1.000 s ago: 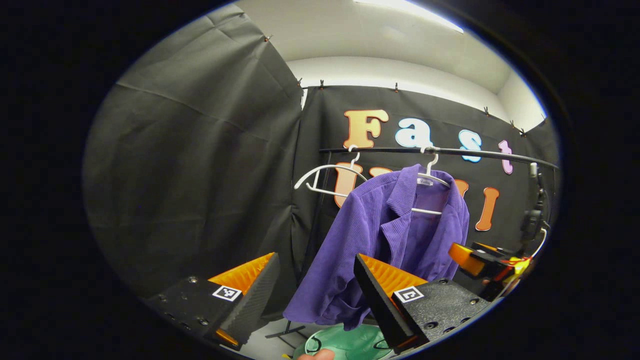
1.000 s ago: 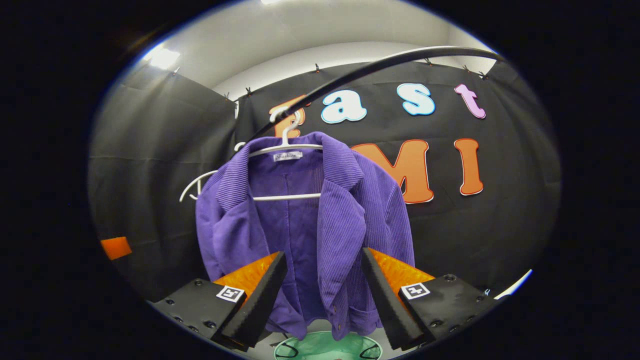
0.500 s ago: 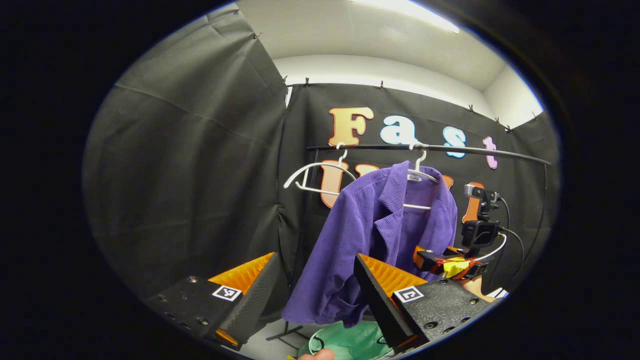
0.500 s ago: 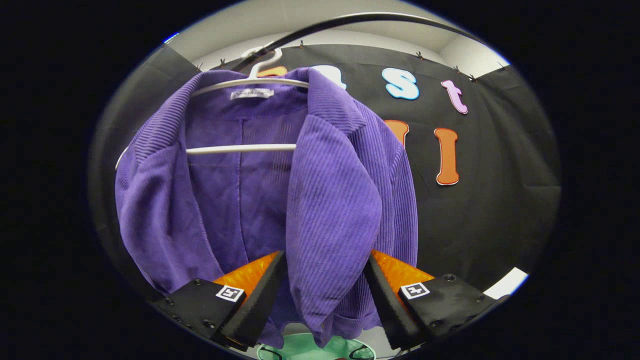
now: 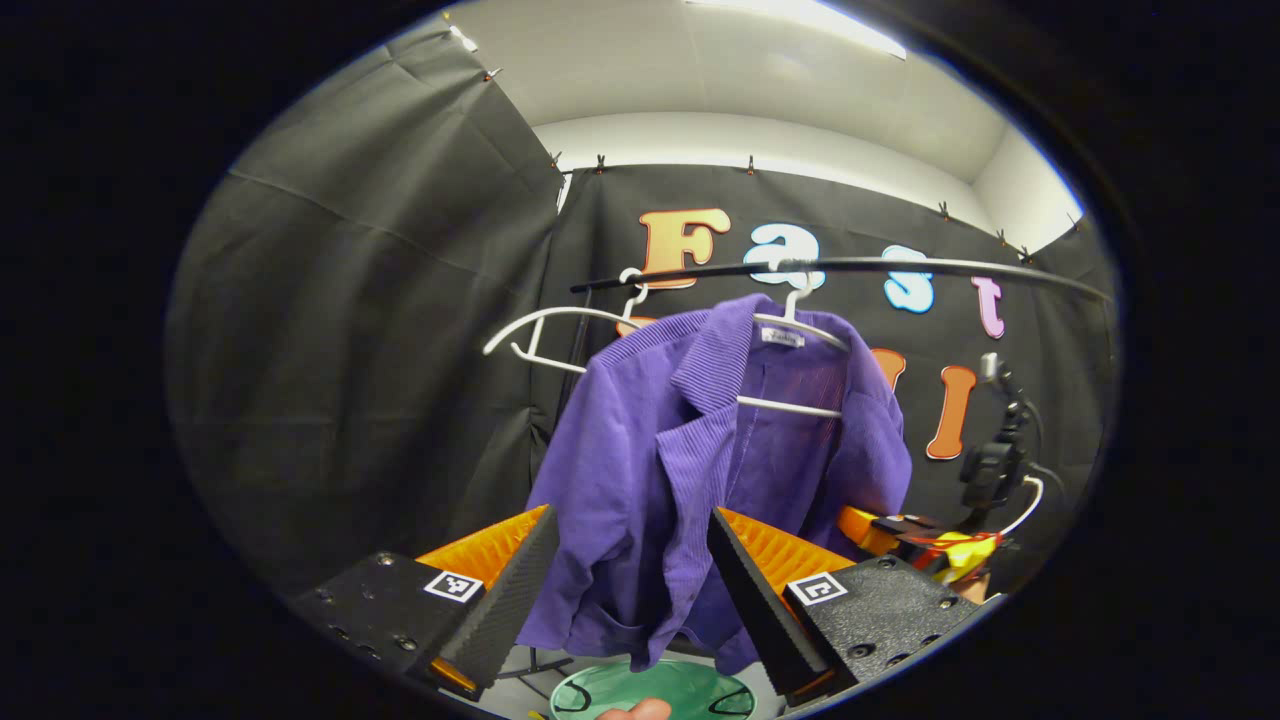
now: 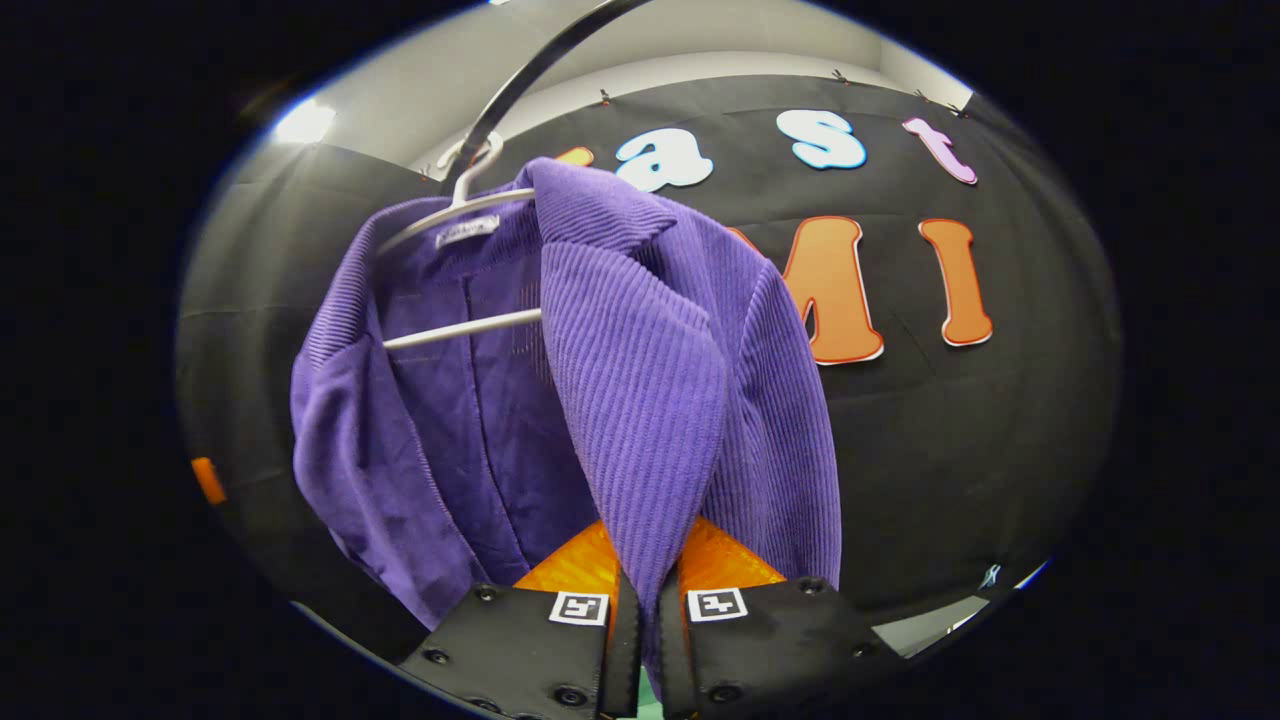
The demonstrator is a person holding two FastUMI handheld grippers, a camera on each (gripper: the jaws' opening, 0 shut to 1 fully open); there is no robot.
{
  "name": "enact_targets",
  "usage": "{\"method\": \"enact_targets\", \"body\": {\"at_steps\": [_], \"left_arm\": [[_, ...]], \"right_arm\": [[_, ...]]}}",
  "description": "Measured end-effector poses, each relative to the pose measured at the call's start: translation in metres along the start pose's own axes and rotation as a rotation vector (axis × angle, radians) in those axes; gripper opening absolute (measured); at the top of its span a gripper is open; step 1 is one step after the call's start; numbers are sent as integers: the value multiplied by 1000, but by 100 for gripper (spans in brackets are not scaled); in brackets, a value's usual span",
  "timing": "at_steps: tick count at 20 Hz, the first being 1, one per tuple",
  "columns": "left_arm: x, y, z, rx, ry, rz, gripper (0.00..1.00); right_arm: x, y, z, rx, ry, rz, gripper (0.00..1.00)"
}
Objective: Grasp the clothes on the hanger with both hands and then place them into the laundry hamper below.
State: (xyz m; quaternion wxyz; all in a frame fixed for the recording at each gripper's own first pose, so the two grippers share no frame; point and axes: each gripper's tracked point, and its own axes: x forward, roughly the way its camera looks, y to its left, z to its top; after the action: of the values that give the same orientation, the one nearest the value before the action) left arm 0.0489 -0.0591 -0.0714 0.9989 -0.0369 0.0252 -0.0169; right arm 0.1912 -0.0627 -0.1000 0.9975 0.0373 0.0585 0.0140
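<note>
Left gripper view: the purple jacket (image 5: 700,470) hangs from a white hanger (image 5: 800,320) on the black rail (image 5: 900,266), centre of frame, long axis straight down. The left gripper (image 5: 630,600) has its jaws spread wide with nothing between them; the jacket's lower front hem sits dead ahead in the gap, not touched. Bottom centre, under the hem, is the green laundry hamper (image 5: 650,690), mostly cut off by the frame edge. The right gripper (image 5: 900,530) shows at lower right, up against the jacket's far side. A spare empty hanger (image 5: 540,335) hangs at upper left.

Right gripper view: the right gripper (image 6: 640,610) at bottom centre is clamped on the jacket's front panel (image 6: 640,400), fabric pinched between the jaws. So I'd say the left side is the one that needs to move forward and close. The hem is hidden behind the jaws.
</note>
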Motion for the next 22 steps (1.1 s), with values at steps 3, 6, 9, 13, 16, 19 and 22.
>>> {"method": "enact_targets", "body": {"at_steps": [3,6,9,13,16,19,22], "left_arm": [[29,-34,-28,58,23,14,92],[56,-55,-49,107,27,53,92],[76,-51,-60,132,-4,162,93],[109,-46,-76,147,-7,145,95],[117,-41,-81,137,32,78,81],[115,-34,-74,127,18,10,50],[108,-18,-62,198,20,-8,10]], "right_arm": [[-18,7,12,-14,4,114,16],[-36,6,25,-53,-16,175,16],[-49,8,32,-46,-21,228,16],[-56,0,40,-51,-53,209,16],[-59,-2,44,-52,-71,172,16],[-59,-11,45,-75,-97,109,16],[-58,-19,49,-74,-124,37,16]]}}
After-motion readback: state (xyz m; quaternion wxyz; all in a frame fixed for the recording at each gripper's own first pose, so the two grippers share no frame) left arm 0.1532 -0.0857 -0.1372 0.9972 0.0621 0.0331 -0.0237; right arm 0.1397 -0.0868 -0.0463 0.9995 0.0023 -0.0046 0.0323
